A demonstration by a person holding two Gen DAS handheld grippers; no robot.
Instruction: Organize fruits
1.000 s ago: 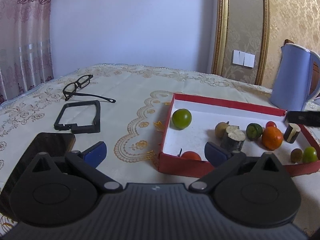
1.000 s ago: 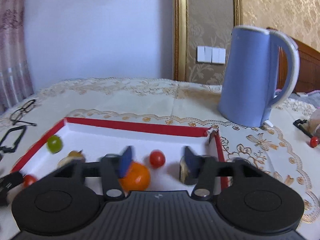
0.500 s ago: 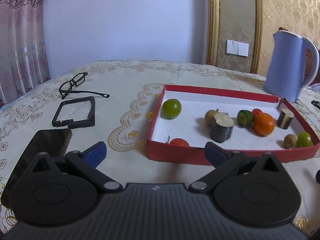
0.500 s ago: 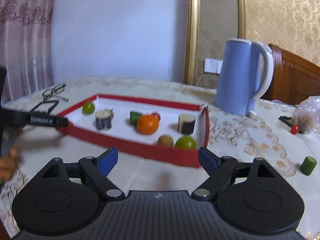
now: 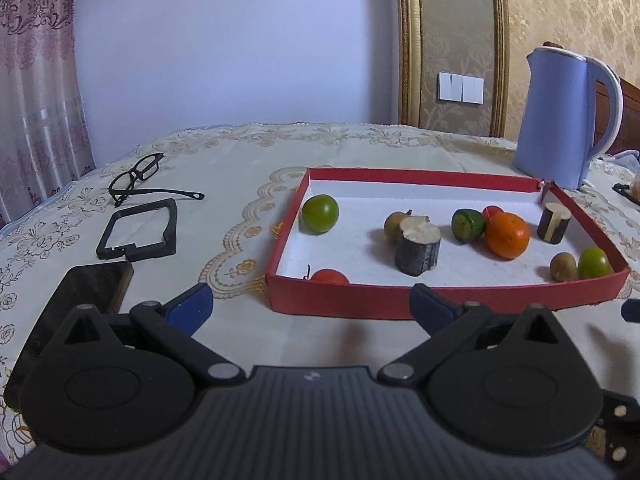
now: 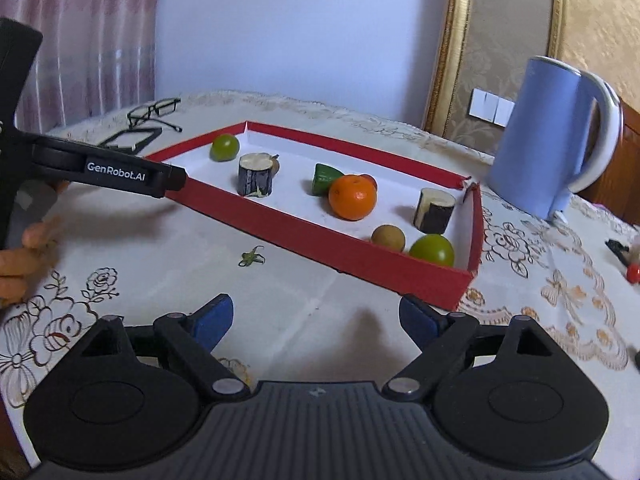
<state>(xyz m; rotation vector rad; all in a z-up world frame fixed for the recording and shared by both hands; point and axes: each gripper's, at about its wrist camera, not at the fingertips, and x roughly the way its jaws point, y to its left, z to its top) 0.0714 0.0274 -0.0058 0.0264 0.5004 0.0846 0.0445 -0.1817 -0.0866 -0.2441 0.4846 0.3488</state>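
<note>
A red tray (image 5: 340,300) (image 6: 312,236) with a white floor holds several fruits: an orange (image 5: 507,234) (image 6: 353,197), green round fruits (image 5: 320,213) (image 6: 431,250), a red tomato (image 5: 329,276) at the near wall, brown small fruits (image 5: 563,266) and two dark cut stubs (image 5: 417,246) (image 6: 435,209). My left gripper (image 5: 311,306) is open and empty, just short of the tray's near wall. My right gripper (image 6: 316,316) is open and empty, in front of the tray's near corner. The left gripper's finger (image 6: 132,176) shows at the left of the right wrist view.
A blue kettle (image 5: 560,120) (image 6: 548,140) stands behind the tray. Glasses (image 5: 138,178), a black frame (image 5: 138,230) and a dark phone (image 5: 76,300) lie to the left. A small green stem (image 6: 252,257) lies on the cloth. A small red fruit (image 6: 633,273) sits far right.
Both grippers have drawn back from the tray. The right gripper was over the tray among the fruits with its jaws narrower; it now sits wide open outside the near wall.
</note>
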